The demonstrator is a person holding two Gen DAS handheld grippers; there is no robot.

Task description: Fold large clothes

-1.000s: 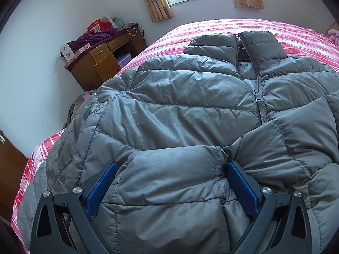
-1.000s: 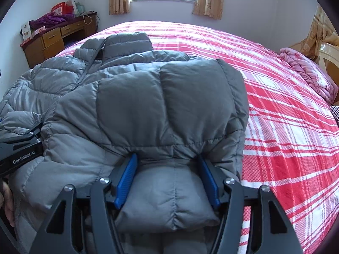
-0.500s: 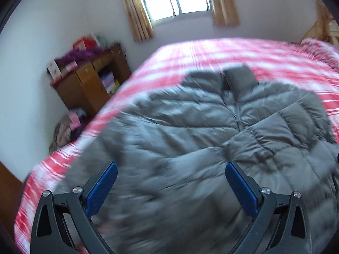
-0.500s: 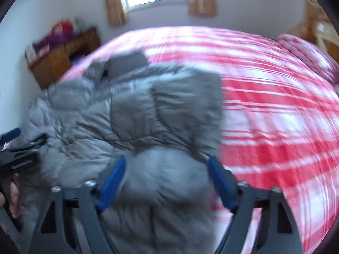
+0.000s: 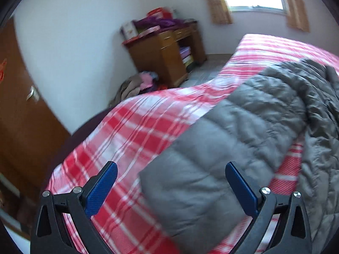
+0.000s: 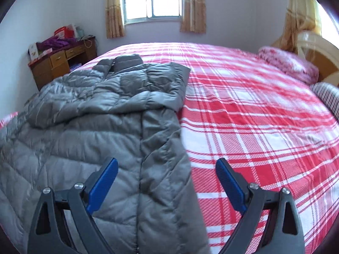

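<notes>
A grey quilted jacket [image 6: 106,127] lies front up on the red plaid bed [image 6: 254,116], collar toward the window. One sleeve is folded across its chest. My right gripper [image 6: 167,169] hovers open above the jacket's right edge, with nothing pressed between its blue pads. In the left wrist view the jacket [image 5: 296,97] lies at the right. A long grey sleeve [image 5: 201,180] runs from it toward my left gripper [image 5: 170,175]. That gripper is wide open above the sleeve's end, and its pads do not touch the sleeve.
A wooden desk [image 5: 163,53] piled with boxes and purple cloth stands by the wall left of the bed. Clothes lie heaped on the floor [image 5: 135,84] beside it, and a brown door [image 5: 21,105] is at far left. A pink pillow [image 6: 288,63] and a striped pillow [image 6: 326,95] lie at the bed's right end.
Both grippers let go of the grey sleeve parts they were shut on and opened. The left one swung left to the bed's edge; the right one drew back from the jacket.
</notes>
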